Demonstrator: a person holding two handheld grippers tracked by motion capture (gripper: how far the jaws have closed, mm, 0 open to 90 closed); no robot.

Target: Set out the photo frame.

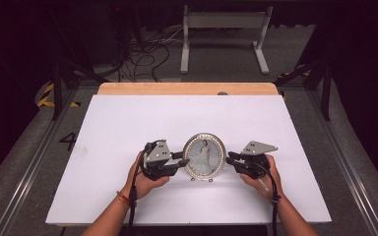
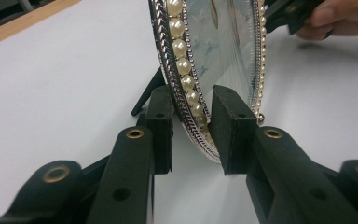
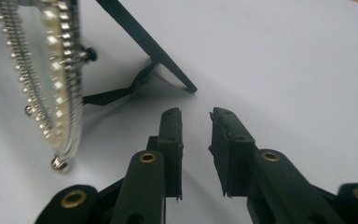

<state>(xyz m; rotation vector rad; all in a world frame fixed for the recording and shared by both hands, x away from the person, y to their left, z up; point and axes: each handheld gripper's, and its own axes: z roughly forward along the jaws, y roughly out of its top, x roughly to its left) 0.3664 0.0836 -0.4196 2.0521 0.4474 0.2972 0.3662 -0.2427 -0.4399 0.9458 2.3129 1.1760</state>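
Jaws of the left gripper (image 2: 191,126) straddle the frame (image 1: 204,156) rim, a pad each side, gripping it or close to — right gripper (image 3: 196,140) parted, empty, just beside. Frame stands upright near the table's (image 1: 103,128) front edge, between both.

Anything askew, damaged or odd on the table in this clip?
Nothing stands out. The oval pearl-rimmed photo frame stands upright on its black easel stand, undamaged, on the white table. The left gripper straddles its rim; the right gripper is apart.
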